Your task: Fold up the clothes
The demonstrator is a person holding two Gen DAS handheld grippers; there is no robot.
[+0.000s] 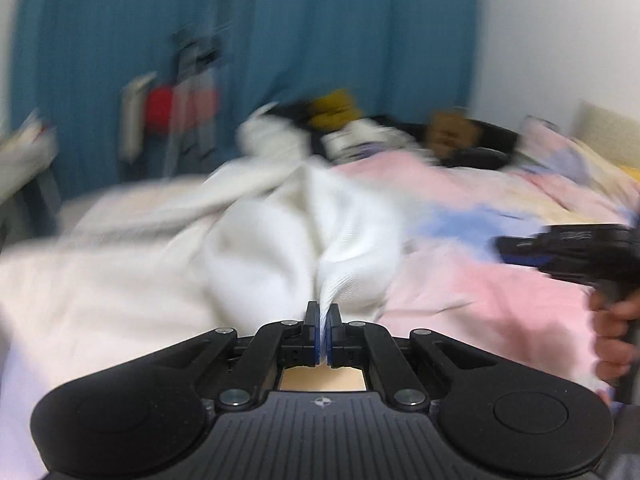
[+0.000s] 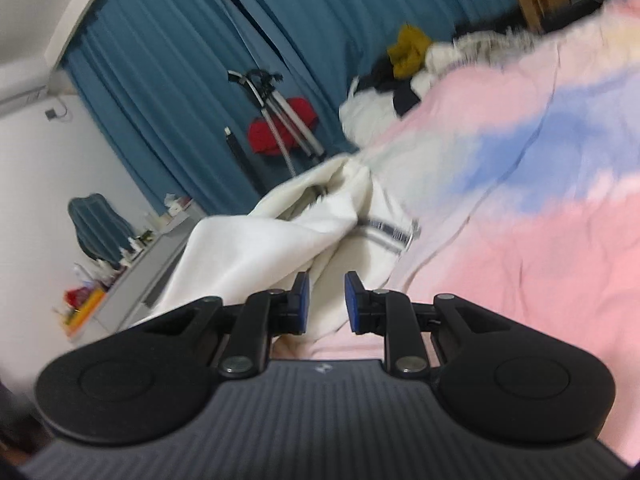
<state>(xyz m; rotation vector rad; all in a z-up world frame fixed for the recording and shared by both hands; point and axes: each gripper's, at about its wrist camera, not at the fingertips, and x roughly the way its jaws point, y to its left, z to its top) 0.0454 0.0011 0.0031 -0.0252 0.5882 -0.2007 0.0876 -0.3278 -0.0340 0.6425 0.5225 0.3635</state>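
Pinching a bunched ridge of one white garment (image 1: 280, 240), the left gripper (image 1: 323, 322) has its two blue pads pressed together on the cloth, which rises out from between them and spreads away over the bed. That garment is the only white piece lying loose in the foreground; it sits on a pink, blue and cream bedspread (image 1: 480, 292), toward the bed's near edge. The left gripper points forward and somewhat downward across the bed, and this view is heavily smeared.

One right gripper (image 2: 326, 300) shows in its own view with its two fingers standing a little apart. A fold of the white garment (image 2: 256, 248) lies in front of and between them, touching the left pad; whether the right pad also presses on it cannot be told. A grey striped band (image 2: 386, 232) crosses the cloth just beyond the fingertips. This view is rolled, so the bed slants across it.

In the left view the right gripper (image 1: 568, 248) appears at the right edge, held level over the bedspread by one hand (image 1: 614, 336) wrapped around its handle.

Beyond the bed hang blue curtains (image 2: 340, 12). One tripod (image 2: 280, 120) stands before them with one red item (image 2: 280, 132) behind it. At the far end of the bed lies one heap of clothes (image 2: 404, 60), white, black and mustard.
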